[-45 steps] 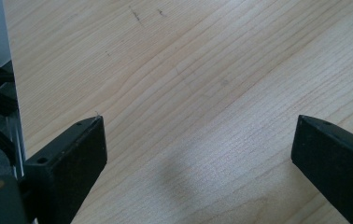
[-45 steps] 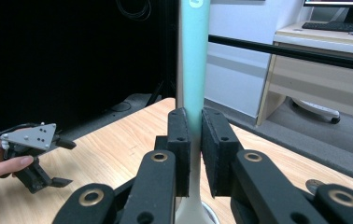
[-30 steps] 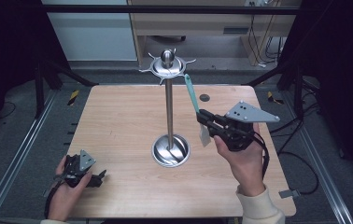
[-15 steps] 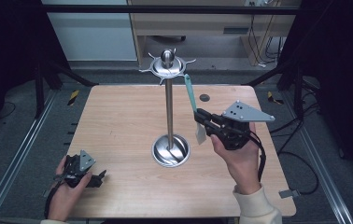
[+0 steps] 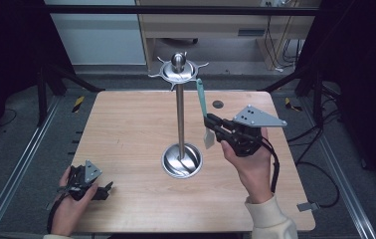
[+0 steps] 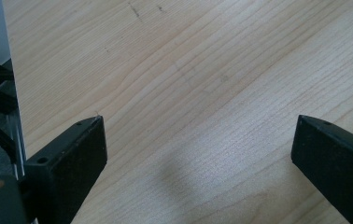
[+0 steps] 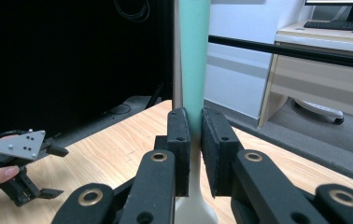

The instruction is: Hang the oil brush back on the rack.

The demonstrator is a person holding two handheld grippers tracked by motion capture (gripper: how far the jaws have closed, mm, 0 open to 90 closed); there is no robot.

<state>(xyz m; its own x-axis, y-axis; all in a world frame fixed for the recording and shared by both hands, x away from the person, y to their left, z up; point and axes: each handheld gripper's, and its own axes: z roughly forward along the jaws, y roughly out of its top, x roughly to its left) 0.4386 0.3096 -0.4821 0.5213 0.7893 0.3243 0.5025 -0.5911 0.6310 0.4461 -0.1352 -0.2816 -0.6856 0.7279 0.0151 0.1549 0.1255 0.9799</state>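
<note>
A metal stand point(image 5: 180, 114) with a round base point(image 5: 182, 160) and a ring of hooks point(image 5: 177, 69) at its top rises from the middle of the wooden table point(image 5: 126, 129). My right gripper point(image 5: 212, 124) is just right of the pole, shut on a spatula held upright, its teal handle point(image 5: 201, 97) up and its white blade point(image 5: 209, 138) down. In the right gripper view the pads point(image 7: 180, 140) press on the handle point(image 7: 193, 56), with the pole point(image 7: 177, 56) just behind. My left gripper point(image 5: 104, 191) rests at the table's front left, open point(image 6: 198, 144) over bare wood.
A small dark disc point(image 5: 218, 104) lies on the table behind the right gripper. A desk point(image 5: 211, 25) stands beyond the far edge. Black frame rails point(image 5: 22, 159) run along both sides. The right gripper view shows the left gripper point(image 7: 25, 163) far off at the left.
My right gripper has edged slightly left toward the pole with the spatula in it. The left gripper has stayed put.
</note>
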